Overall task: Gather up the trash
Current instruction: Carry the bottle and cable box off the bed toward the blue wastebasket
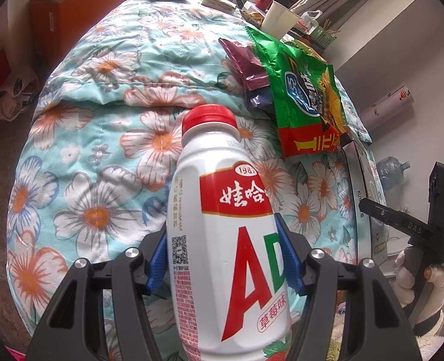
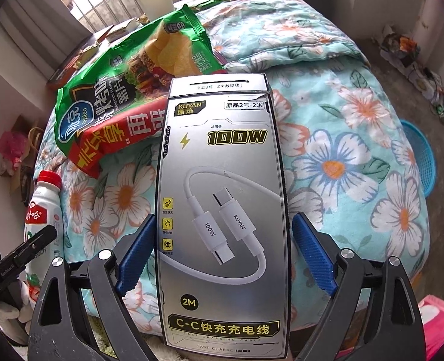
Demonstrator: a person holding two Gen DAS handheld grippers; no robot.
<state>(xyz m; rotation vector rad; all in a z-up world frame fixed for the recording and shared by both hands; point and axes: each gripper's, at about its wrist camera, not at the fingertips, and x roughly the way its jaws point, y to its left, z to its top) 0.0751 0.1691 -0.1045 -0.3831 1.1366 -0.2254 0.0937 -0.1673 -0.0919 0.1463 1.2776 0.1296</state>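
While the left gripper (image 1: 222,258) clamps a smooth white plastic drink bottle (image 1: 222,225) with a ribbed red cap, the right gripper (image 2: 222,258) holds a flat glossy cable box (image 2: 222,210), both above the floral quilt (image 1: 101,150). Collection looks partial: a crinkled green chip bag (image 2: 137,90), a purple wrapper (image 1: 246,66) and a paper cup (image 1: 279,18) remain, none yet in the blue basket (image 2: 423,156).

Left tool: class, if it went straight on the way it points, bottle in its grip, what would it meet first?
Probably the floral quilt: the left tool, shut on the bottle, points over it. Snack bags lie right of the line; depth unclear.
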